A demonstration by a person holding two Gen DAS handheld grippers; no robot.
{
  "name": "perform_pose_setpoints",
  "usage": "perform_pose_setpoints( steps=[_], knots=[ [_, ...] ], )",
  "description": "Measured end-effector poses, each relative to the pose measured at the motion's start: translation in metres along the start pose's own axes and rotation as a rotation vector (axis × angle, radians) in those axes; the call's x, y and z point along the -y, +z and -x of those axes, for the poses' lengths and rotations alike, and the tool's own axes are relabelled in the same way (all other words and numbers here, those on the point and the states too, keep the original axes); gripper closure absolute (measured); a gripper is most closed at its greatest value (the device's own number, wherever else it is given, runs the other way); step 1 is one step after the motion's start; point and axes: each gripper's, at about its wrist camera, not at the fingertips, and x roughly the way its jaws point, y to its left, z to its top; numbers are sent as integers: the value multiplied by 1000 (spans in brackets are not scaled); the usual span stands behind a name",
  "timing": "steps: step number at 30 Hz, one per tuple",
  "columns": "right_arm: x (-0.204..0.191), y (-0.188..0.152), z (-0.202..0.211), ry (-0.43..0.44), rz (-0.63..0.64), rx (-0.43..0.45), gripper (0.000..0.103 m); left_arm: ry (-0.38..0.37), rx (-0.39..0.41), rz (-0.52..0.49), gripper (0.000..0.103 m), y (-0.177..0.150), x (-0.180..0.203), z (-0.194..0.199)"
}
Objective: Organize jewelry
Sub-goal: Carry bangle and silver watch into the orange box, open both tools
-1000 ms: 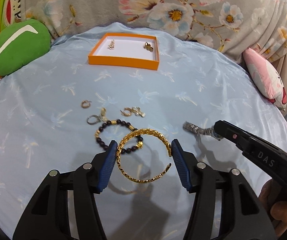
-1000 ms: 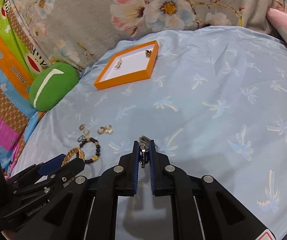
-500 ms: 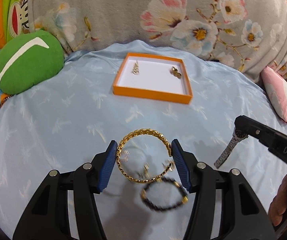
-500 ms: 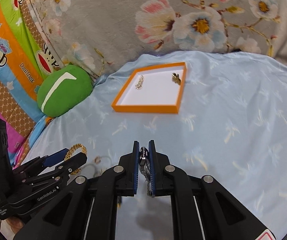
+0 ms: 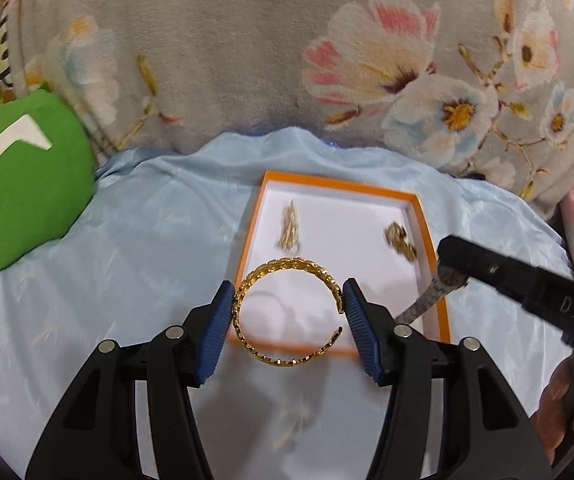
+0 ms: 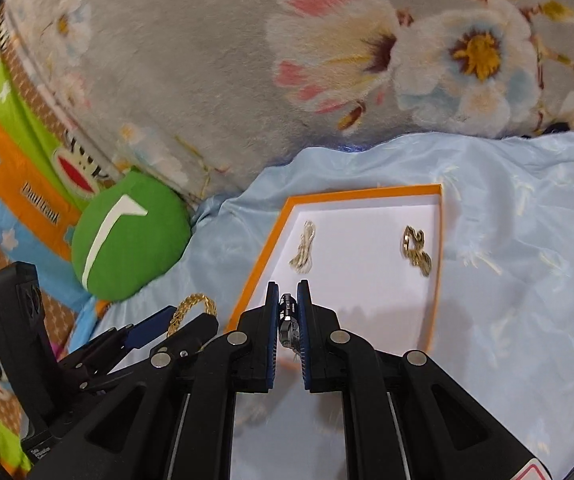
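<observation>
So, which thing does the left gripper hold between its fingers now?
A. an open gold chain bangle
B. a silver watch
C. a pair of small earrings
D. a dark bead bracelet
A: in the left wrist view the left gripper has its blue pads pressed on both sides of the gold chain bangle, above the orange tray.

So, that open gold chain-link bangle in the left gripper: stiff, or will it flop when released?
The gold chain-link bangle probably stays stiff: it keeps its round shape though the left gripper pinches only its sides. Its open gap suggests some springiness. Dropped on edge into the orange tray, it might roll.
</observation>
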Motion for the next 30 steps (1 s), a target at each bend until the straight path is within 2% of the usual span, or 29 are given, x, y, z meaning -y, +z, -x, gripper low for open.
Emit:
perform_pose_setpoints(
  steps=[5,10,12,16,17,23,30],
  knots=[
    [42,6,-44,-37,-48,-52,94,-32,-55,2,49,18,4,-62],
    [62,-2,-57,-132,-4,-87,94,-34,-119,-32,49,8,12,-102],
    [63,-6,-55,-166,25,-85,90,-28,-145,-38,48,2,13,-110],
    [59,-11,-54,-206,73,-77,92,-3,-159,-21,47,-8,8,-115],
    [56,-13,-54,-225,93,-76,92,14,-153,-27,42,-10,8,-114],
    [50,-20,-50,-265,144,-79,92,54,-158,-106,37,-26,16,-106],
    [45,-37,-35,-314,180,-99,93,45,-173,-141,36,-45,26,-87]
  ],
)
